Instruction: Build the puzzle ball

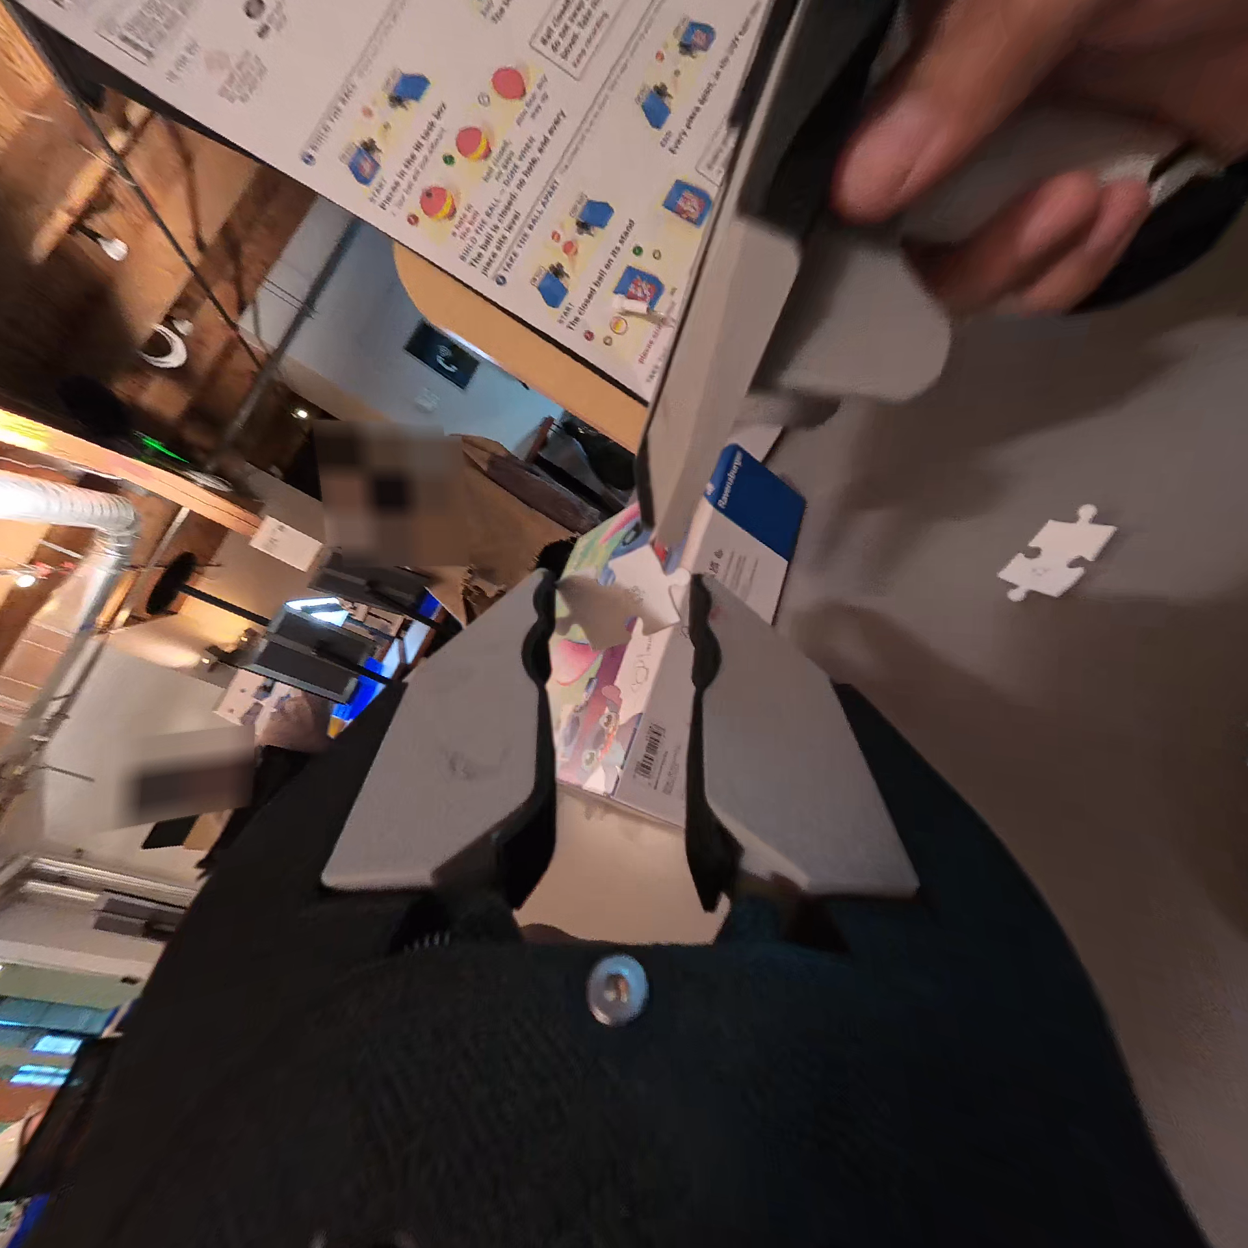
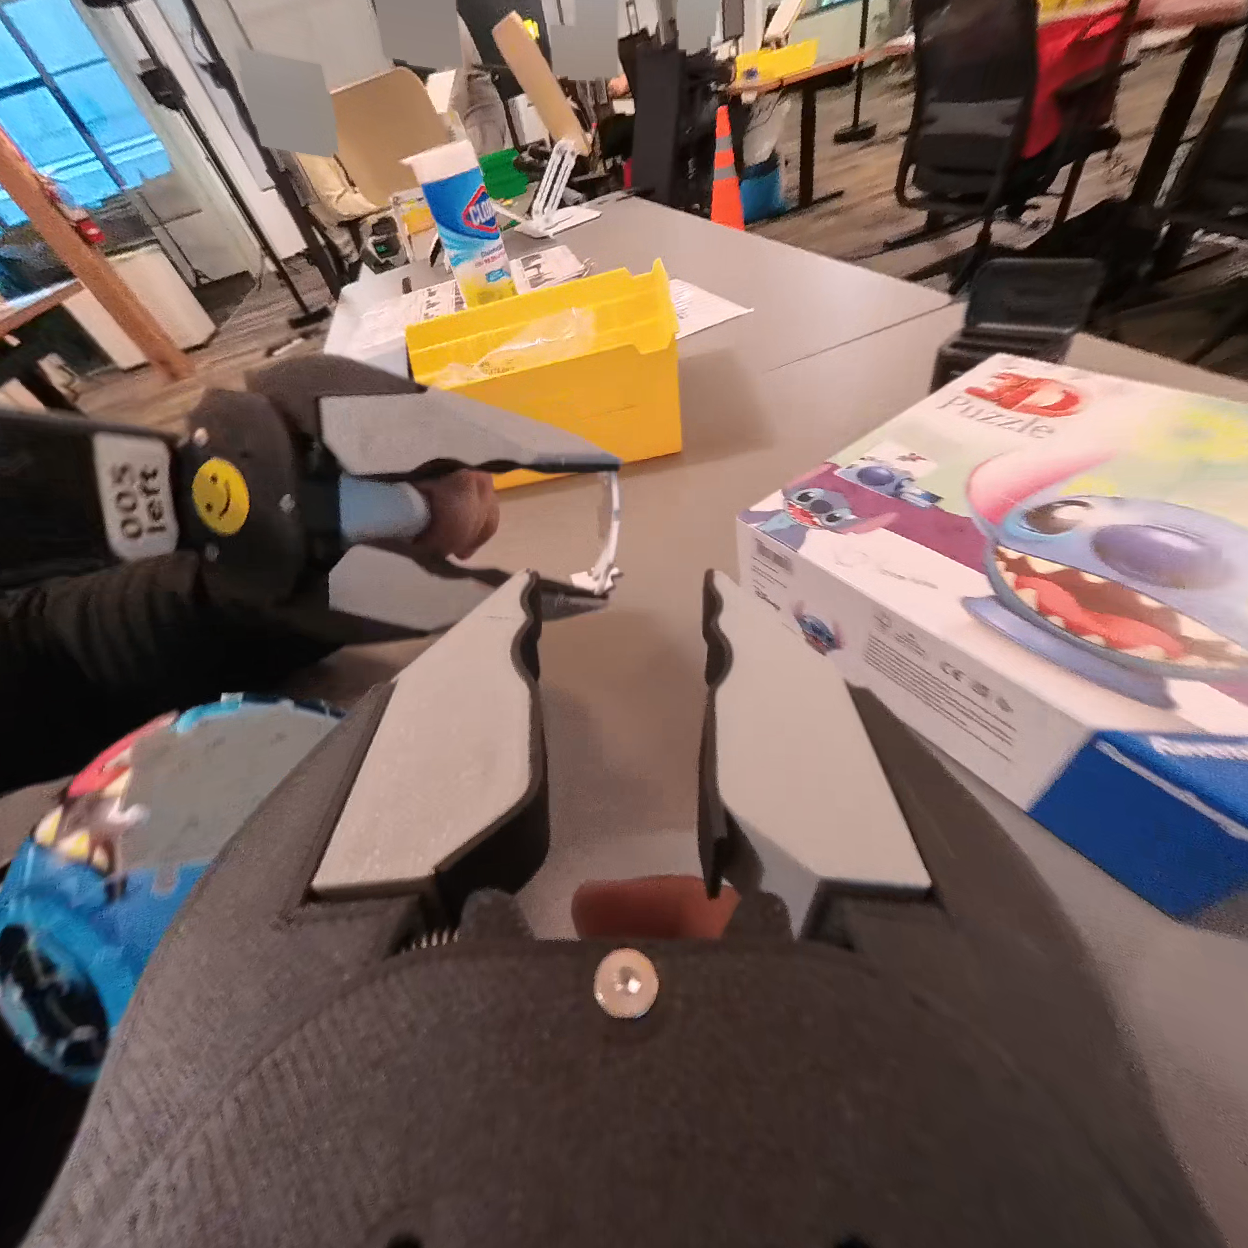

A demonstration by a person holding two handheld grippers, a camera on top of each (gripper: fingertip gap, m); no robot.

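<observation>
Because the left hand-held gripper [image 2: 611,523] pinches curved puzzle pieces [image 2: 608,533] only at their edges, beside the puzzle box [image 2: 945,641], they could slip or twist; the right hand-held gripper [image 2: 618,608] gapes empty, the partly built puzzle ball [image 2: 135,844] left of the box.

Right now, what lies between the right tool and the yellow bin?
The left tool, holding a curved puzzle piece between its tips; otherwise bare grey table. The right wrist view shows it.

Grey tables [image 2: 776,324] fill a busy workshop. Behind the nearest table stand a tan chair [image 2: 385,128] and an orange cone [image 2: 726,172]; left of the chair, a blue-lit window [image 2: 74,128]. Wood-plank floor [image 2: 871,216] lies beyond.
</observation>
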